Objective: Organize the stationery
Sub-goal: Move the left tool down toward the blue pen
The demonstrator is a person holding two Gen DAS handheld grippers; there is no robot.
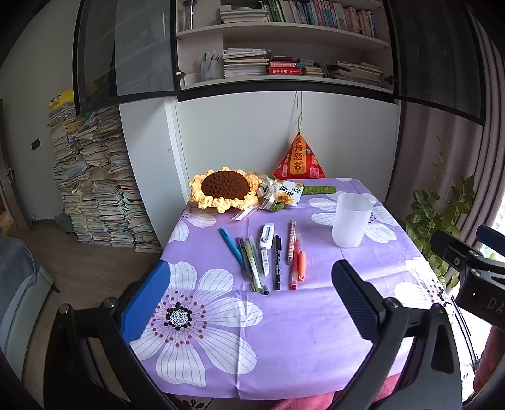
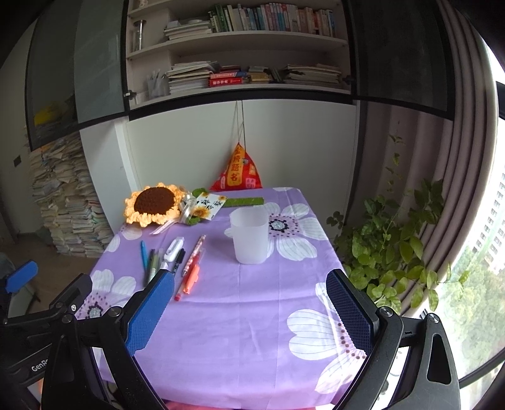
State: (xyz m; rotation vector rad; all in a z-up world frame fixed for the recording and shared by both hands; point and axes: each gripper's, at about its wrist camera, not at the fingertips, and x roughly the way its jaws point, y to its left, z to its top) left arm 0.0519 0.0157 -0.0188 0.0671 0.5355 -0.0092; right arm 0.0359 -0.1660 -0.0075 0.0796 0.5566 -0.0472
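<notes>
Both the left gripper [image 1: 251, 301] and right gripper [image 2: 249, 310] hung wide and empty over the worktop [image 1: 284, 331], pens [image 1: 268, 258] lying in a row left of the cup [image 1: 351, 219].

Lower ends of the pens [image 2: 154, 268] behind the right gripper's [image 2: 249, 310] blue pad; book spines [image 1: 328, 14] too small to read.

Tablecloth [image 1: 284, 331]: purple w/ large white flowers, dark dotted centres. Cup [image 1: 352, 219]: frosted white, translucent. Pens, L to R: blue pen [image 1: 231, 247], green pens [image 1: 252, 268], white corrector [image 1: 266, 237], black marker [image 1: 277, 261], pink patterned pen [image 1: 291, 241], red pen [image 1: 295, 265], orange highlighter [image 1: 301, 265]. My gripper pads [image 2: 150, 310]: blue. Crochet sunflower [image 1: 224, 187]: yellow petals, brown centre.
</notes>
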